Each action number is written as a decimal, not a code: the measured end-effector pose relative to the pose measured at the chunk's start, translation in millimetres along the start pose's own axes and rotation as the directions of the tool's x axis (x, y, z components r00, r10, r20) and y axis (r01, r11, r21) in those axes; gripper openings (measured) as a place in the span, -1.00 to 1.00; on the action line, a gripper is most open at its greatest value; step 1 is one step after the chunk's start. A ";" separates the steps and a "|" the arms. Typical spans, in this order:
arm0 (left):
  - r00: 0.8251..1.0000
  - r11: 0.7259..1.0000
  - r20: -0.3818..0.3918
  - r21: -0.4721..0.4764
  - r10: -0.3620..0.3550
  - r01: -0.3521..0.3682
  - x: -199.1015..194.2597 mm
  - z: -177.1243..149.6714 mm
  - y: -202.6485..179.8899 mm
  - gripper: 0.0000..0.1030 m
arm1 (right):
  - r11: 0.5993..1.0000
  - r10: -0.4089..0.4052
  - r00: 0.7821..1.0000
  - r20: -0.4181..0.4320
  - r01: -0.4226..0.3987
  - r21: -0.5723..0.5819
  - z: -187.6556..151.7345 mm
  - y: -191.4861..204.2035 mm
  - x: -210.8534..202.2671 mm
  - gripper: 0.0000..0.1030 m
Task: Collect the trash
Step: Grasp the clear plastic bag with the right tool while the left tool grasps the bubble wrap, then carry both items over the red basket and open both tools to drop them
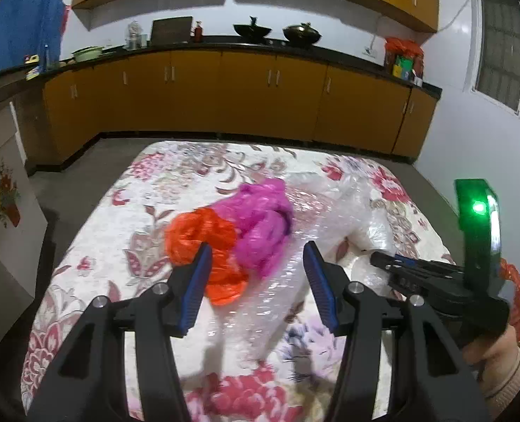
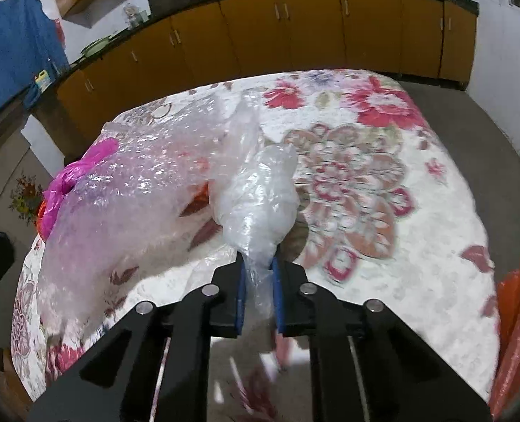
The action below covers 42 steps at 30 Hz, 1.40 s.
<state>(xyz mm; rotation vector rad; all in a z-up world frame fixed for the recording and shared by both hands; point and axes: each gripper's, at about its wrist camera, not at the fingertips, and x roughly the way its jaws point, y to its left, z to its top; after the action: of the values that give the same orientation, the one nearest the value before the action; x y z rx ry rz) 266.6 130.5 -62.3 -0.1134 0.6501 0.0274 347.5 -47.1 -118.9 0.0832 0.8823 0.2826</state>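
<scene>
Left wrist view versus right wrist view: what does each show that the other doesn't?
Only the left wrist view shows the open left hand-held gripper, the crumpled red bag and a window. Only the right wrist view shows the right hand-held gripper clamped on the clear plastic bag. Both share the pink bag, the bubble wrap, the floral tablecloth and the yellow cabinets.

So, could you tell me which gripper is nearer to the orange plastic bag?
Left. The left gripper hovers open just over the orange plastic bag; the right gripper is off to its side, clamping clear plastic.
</scene>
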 end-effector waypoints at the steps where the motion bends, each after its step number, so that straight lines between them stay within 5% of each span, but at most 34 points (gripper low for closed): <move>1: 1.000 1.000 -0.011 0.010 -0.003 0.004 3.3 0.4 -5.2 0.04 | 1.000 -0.020 1.000 0.009 0.020 0.002 -3.1 -5.3 -6.5 -0.76; 6: 0.999 0.999 -0.051 0.049 -0.010 0.012 20.9 1.9 -26.6 0.01 | 0.995 -0.081 0.996 0.023 0.080 0.057 -14.9 -39.4 -29.3 -0.76; 13: 0.994 0.994 -0.111 0.104 0.022 -0.010 50.8 1.9 -43.3 -0.27 | 0.990 -0.079 0.996 0.032 0.075 0.119 -25.7 -77.1 -55.9 -0.76; 15: 0.990 0.995 -0.138 0.103 0.015 0.000 57.9 0.6 -44.3 -0.64 | 0.990 -0.074 0.996 0.040 0.068 0.124 -27.8 -81.7 -63.4 -0.76; 18: 0.989 0.996 -0.147 0.086 -0.023 0.036 57.3 -2.4 -44.8 -0.80 | 0.991 -0.068 0.996 0.056 0.061 0.119 -29.6 -83.7 -73.9 -0.76; 32: 0.987 0.983 -0.051 0.094 -0.154 0.158 0.0 6.1 -62.7 -0.87 | 0.989 -0.066 0.988 0.137 0.047 0.138 -33.5 -95.8 -123.6 -0.76; 42: 0.967 0.957 -0.023 0.139 -0.253 0.254 -33.9 8.5 -103.3 -0.88 | 0.984 -0.096 0.976 0.196 0.064 0.165 -45.6 -112.3 -163.0 -0.76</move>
<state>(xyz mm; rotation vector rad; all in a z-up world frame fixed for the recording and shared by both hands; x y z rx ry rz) 251.1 29.2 -25.1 -0.0598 0.6365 -0.2663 237.9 -202.2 -46.8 0.2191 0.7014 0.1256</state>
